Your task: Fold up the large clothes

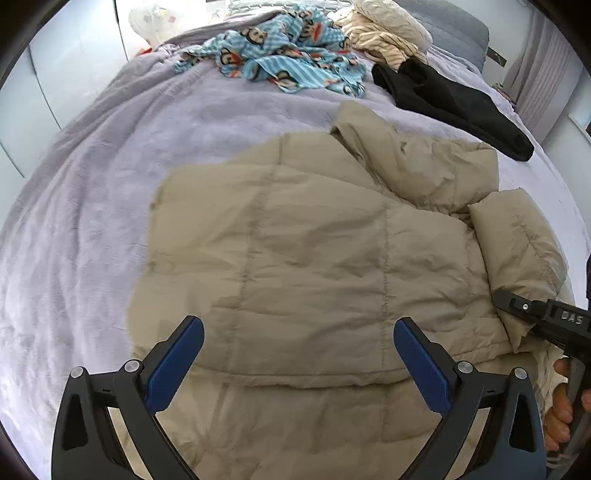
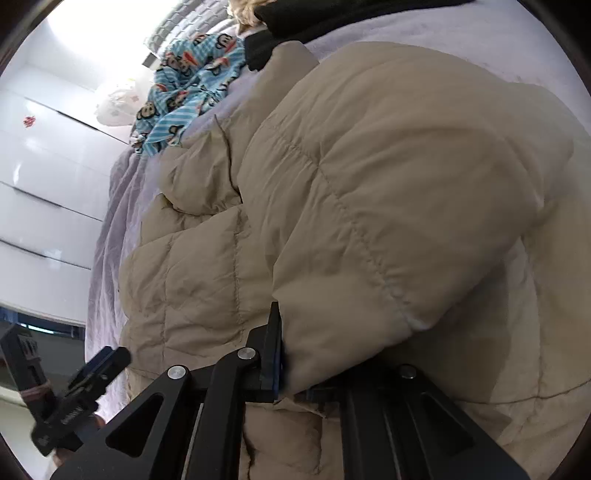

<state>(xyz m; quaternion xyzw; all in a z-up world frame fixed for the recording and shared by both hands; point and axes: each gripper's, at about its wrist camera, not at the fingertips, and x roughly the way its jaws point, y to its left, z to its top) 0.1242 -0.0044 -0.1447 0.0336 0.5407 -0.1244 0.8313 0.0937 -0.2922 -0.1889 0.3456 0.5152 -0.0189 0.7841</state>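
Note:
A beige quilted puffer jacket [image 1: 314, 240] lies spread on the lavender bed cover [image 1: 92, 184]. My left gripper [image 1: 298, 328] hovers just above its near part, jaws wide open with nothing between the blue pads. In the right wrist view a thick fold of the jacket [image 2: 388, 184] bulges up over my right gripper [image 2: 295, 332], which is shut on the fabric; one finger [image 2: 275, 332] shows and the other is hidden under the cloth. The right gripper [image 1: 517, 306] also shows at the jacket's right edge, by a folded-over sleeve. The left gripper [image 2: 107, 362] appears low at the left.
Toward the head of the bed lie a blue monkey-print cloth [image 1: 280, 55], a black garment [image 1: 450, 107] and a cream garment [image 1: 384, 33]. White wardrobe doors [image 2: 48, 166] stand beside the bed. A person's hand [image 1: 561, 406] holds the right gripper's handle.

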